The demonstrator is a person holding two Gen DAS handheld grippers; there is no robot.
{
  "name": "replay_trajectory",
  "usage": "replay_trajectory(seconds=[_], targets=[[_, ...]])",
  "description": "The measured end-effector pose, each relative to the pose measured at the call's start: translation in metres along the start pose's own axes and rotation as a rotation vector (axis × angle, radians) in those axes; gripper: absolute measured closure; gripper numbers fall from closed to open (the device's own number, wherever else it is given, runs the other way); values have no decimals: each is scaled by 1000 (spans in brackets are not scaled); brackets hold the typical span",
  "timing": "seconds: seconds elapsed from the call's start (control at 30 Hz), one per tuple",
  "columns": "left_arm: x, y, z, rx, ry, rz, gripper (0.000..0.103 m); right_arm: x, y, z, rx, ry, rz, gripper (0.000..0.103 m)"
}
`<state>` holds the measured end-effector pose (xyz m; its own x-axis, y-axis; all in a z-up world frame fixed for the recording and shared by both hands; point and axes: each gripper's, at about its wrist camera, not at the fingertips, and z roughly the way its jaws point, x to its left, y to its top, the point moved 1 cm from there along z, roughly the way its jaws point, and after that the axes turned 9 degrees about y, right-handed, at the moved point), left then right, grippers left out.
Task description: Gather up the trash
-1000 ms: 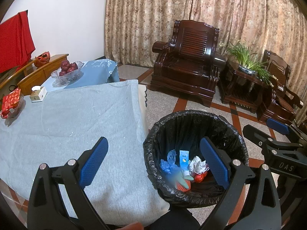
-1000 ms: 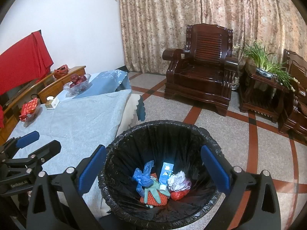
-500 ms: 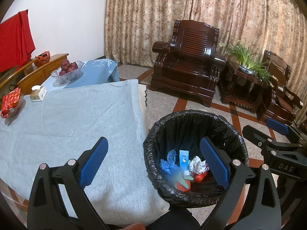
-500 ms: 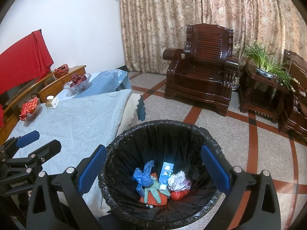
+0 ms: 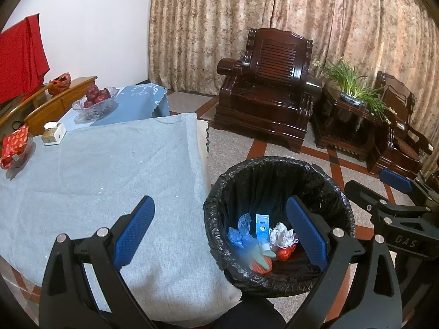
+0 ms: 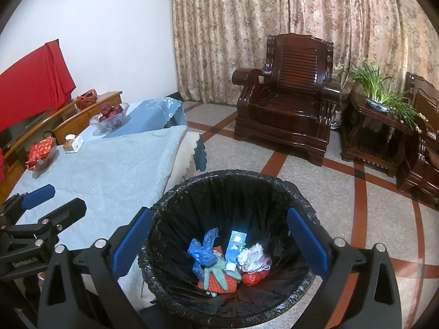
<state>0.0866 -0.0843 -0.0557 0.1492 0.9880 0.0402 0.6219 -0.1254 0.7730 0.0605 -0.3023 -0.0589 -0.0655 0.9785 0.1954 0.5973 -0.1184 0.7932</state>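
Observation:
A bin lined with a black bag (image 5: 277,164) (image 6: 227,176) stands on the floor beside the table. Inside lie a blue plastic bag (image 6: 201,252), a green glove on orange netting (image 6: 219,272), a small blue-and-white tube (image 6: 235,248) (image 5: 262,226), crumpled white paper (image 6: 252,255) and a red piece (image 6: 253,277). My left gripper (image 5: 221,227) is open and empty, spanning the table edge and the bin's left rim. My right gripper (image 6: 219,240) hangs open and empty over the bin mouth. Each gripper shows at the edge of the other's view.
The table under a grey-blue cloth (image 5: 96,170) carries a glass bowl of red fruit (image 5: 94,100), a small white box (image 5: 53,134) and a red packet (image 5: 15,146) at its far side. A dark wooden armchair (image 5: 269,90), a side table with a plant (image 5: 354,101) and curtains stand beyond.

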Motion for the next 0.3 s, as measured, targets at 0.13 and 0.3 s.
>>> replay_trajectory(seconds=[0.13, 0.3], targets=[[-1, 0, -1, 1, 0, -1, 9, 0, 0, 0, 0, 0, 0, 6], [-1, 0, 0, 0, -1, -1, 9, 0, 0, 0, 1, 0, -1, 6]])
